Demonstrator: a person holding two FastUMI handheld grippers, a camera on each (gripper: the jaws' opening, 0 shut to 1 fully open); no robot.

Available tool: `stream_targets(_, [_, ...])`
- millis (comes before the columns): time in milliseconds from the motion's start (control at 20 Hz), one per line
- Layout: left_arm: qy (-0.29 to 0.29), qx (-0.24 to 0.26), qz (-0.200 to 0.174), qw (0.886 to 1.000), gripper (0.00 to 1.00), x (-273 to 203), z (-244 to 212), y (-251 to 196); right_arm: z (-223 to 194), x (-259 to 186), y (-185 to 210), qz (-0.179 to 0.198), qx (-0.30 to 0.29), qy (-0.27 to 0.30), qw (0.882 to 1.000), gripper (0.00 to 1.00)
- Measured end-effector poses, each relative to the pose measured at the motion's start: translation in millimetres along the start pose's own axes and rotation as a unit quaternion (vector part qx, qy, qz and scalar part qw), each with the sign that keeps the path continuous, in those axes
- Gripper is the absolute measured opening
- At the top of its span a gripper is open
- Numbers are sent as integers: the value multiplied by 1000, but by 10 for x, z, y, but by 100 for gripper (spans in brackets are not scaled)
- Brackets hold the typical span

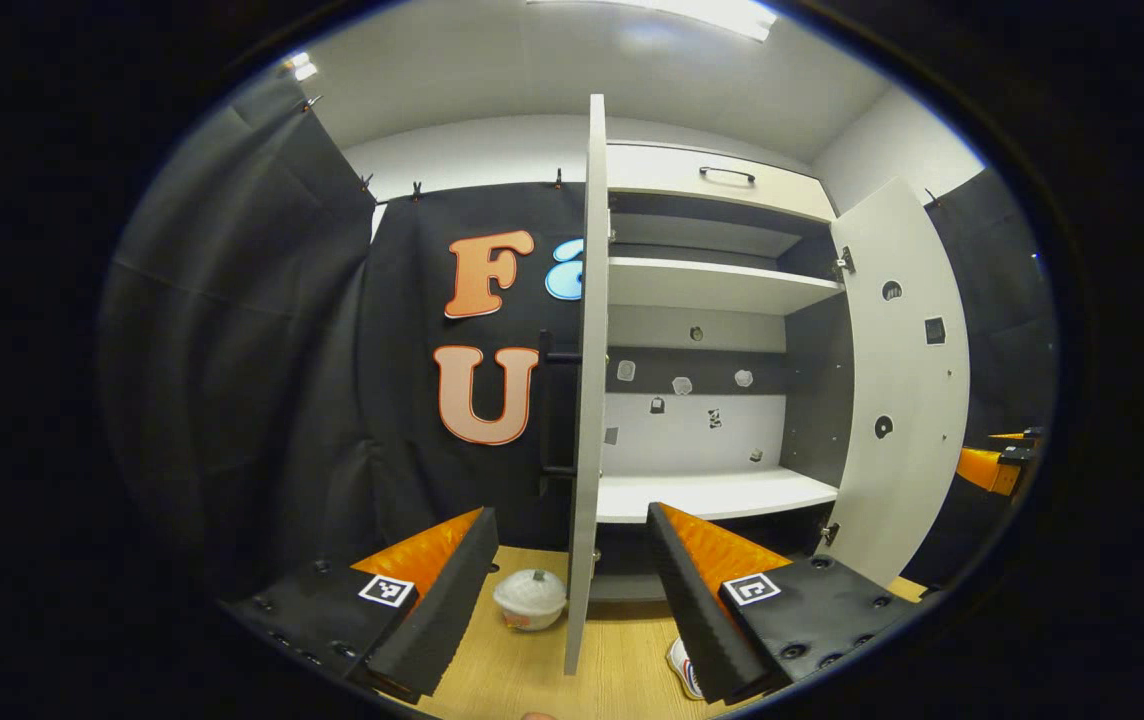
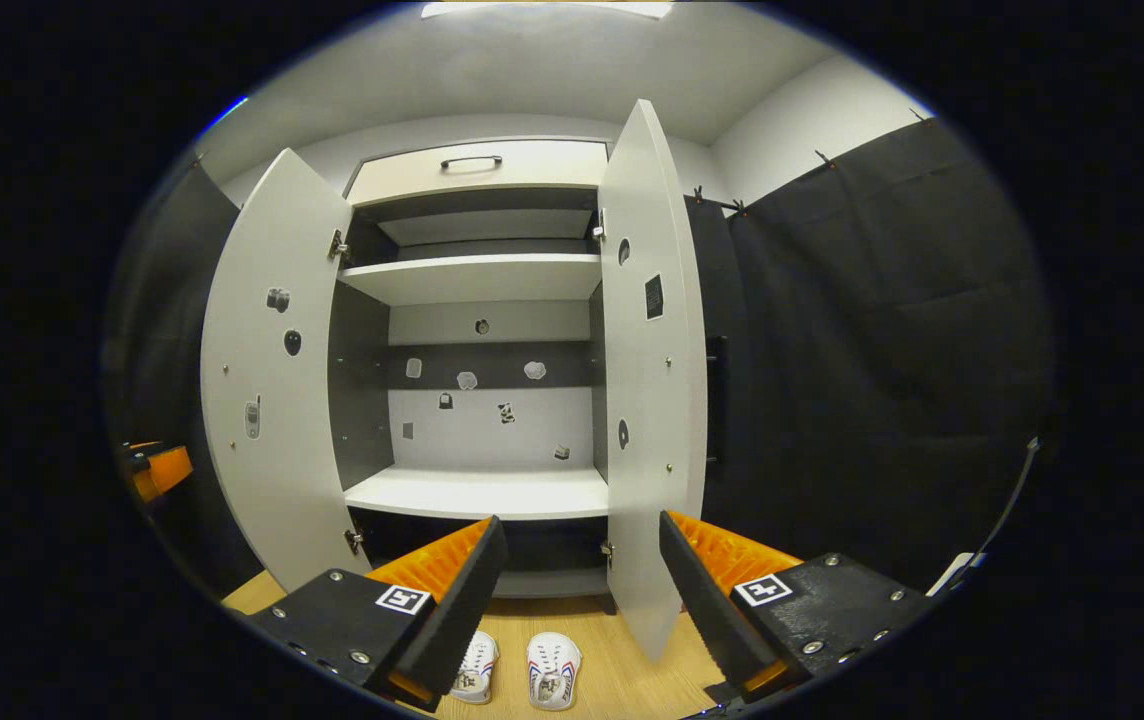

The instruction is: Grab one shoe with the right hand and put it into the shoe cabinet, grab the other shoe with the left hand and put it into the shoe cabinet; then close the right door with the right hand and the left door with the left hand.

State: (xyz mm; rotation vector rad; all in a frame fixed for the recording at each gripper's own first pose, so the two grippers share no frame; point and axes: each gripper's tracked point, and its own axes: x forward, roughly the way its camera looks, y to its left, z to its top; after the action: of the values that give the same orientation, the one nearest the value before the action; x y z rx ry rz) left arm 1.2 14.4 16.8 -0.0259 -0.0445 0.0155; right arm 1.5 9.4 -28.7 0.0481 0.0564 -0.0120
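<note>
Both doors of the shoe cabinet [image 2: 477, 400] stand open; nothing shelved yet. Right tool [image 2: 577, 590] spread wide, empty. The two shoes [image 2: 553, 670] lie side by side on the desk [image 2: 612, 690], just below and ahead of its fingers. Left tool [image 1: 567, 590] also wide, empty, straddling the left door [image 1: 584, 400] edge. Advice: lower the right tool, straddle one shoe across its width, then close.

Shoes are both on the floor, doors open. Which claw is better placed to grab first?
Right. Both shoes lie just beyond the open right claw; the open left claw straddles the left door's edge.
</note>
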Motion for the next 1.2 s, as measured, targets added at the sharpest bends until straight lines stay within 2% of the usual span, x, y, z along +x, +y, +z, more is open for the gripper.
stream_targets(150, [3, -8, -3, 1000, 96, -5, -1, 12, -97, 37, 8, -2, 6, 14, 1000, 95])
stream_targets(250, [0, -4, -1, 1000, 94, -7, 17, 43, -153, 55, 57, 1, 15, 20, 1000, 95])
stream_targets(300, [-1, -2, 0, 1000, 96, -8, 27, 63, -195, 68, 71, 2, 14, 24, 1000, 95])
stream_targets(350, [-2, -3, -2, 1000, 94, -3, 37, 66, -262, 81, 79, 1, 10, 28, 1000, 95])
stream_targets(400, [-3, -6, -4, 1000, 99, -9, 30, 54, -328, 96, 83, 0, 7, 33, 999, 95])
stream_targets(600, [-2, -8, -3, 1000, 96, 40, 6, 72, -727, 187, 144, 3, 0, 65, 998, 95])
stream_targets(750, [2, -10, -7, 1000, 94, 61, -26, 48, -1269, 324, 166, 3, -28, 100, 995, 95])
stream_targets(800, [4, -10, -5, 1000, 96, 58, -56, 51, -1480, 359, 180, 6, -32, 115, 993, 95])
stream_targets(950, [7, -12, -4, 1000, 96, 52, -98, 85, -2102, 477, 297, 28, -21, 148, 988, 95])
stream_targets(1100, [10, -2, 6, 1000, 96, 54, -138, 192, -2801, 570, 350, 32, -16, 199, 979, 95])
stream_targets(1150, [12, 0, 9, 1000, 94, 60, -155, 233, -2995, 588, 338, 29, -9, 216, 976, 95])
stream_targets(1200, [15, 2, 13, 1000, 96, 59, -171, 265, -3178, 599, 325, 24, 7, 234, 972, 95])
